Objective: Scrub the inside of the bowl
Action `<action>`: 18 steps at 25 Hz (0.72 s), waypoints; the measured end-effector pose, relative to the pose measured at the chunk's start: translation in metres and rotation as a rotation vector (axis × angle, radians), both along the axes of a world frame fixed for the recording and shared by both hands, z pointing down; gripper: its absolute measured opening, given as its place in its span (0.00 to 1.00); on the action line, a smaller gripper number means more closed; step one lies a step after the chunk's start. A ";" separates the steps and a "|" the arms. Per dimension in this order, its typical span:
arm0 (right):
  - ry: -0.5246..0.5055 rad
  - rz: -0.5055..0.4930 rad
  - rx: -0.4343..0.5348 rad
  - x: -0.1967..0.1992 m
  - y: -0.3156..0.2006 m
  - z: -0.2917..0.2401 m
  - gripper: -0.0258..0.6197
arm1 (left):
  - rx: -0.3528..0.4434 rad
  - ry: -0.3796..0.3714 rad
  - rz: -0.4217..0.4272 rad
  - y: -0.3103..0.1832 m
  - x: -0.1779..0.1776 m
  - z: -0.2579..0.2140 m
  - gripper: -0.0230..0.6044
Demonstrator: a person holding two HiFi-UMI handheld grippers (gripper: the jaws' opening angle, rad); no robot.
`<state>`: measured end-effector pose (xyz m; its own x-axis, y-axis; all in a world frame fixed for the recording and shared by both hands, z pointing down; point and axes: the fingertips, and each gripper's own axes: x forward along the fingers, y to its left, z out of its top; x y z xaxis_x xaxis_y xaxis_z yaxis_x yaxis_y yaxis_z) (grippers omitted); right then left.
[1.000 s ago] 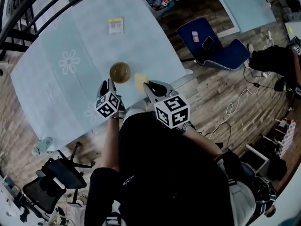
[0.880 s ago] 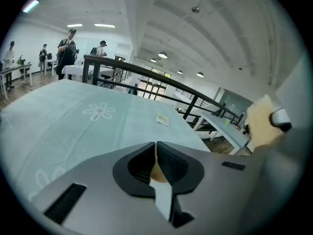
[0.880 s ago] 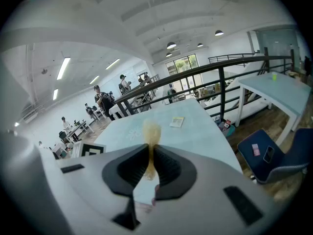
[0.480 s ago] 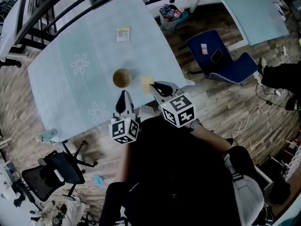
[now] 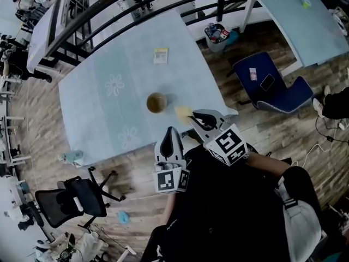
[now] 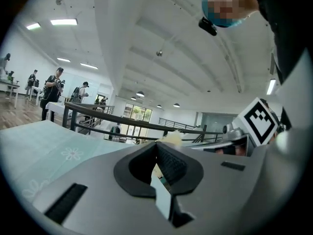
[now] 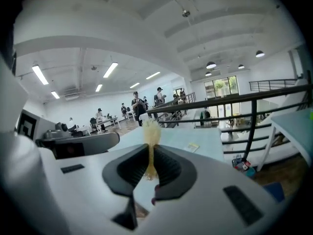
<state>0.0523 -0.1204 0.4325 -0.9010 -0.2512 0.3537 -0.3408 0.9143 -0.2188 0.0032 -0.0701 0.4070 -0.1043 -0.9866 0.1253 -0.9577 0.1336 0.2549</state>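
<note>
A round brown bowl (image 5: 156, 102) stands upright near the pale blue table's (image 5: 103, 111) near edge. A yellow sponge (image 5: 182, 112), pinched in the right gripper (image 5: 193, 117), is just beside it.

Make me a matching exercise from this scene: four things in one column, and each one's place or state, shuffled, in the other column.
Column one:
1. bowl
2. yellow sponge
3. left gripper
4. blue chair

Column two:
A. clamped in the right gripper
B. on the wooden floor
C. standing on the tablecloth, not held
D. jaws together, nothing between them

Pairs: 1-C, 2-A, 3-D, 4-B
</note>
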 end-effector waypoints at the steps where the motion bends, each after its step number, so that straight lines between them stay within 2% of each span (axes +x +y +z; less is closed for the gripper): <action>1: -0.031 -0.008 0.033 0.005 0.003 -0.007 0.10 | 0.022 -0.006 -0.016 0.002 0.004 -0.006 0.06; 6: -0.175 -0.002 0.140 0.020 0.006 -0.030 0.10 | 0.181 -0.074 -0.061 0.006 0.024 -0.027 0.06; 9: -0.206 -0.009 0.135 0.027 0.007 -0.028 0.10 | 0.167 -0.060 -0.064 0.005 0.028 -0.022 0.06; 12: -0.202 -0.007 0.137 0.031 0.006 -0.027 0.10 | 0.070 -0.026 -0.064 0.009 0.031 -0.007 0.06; 14: -0.213 -0.014 0.153 0.033 0.010 -0.031 0.10 | 0.033 -0.016 -0.065 0.012 0.034 0.000 0.06; 15: -0.220 -0.021 0.161 0.034 0.012 -0.033 0.10 | 0.034 -0.018 -0.064 0.012 0.036 0.000 0.06; 18: -0.248 -0.038 0.174 0.038 0.017 -0.037 0.10 | 0.114 -0.049 -0.054 0.007 0.041 -0.014 0.06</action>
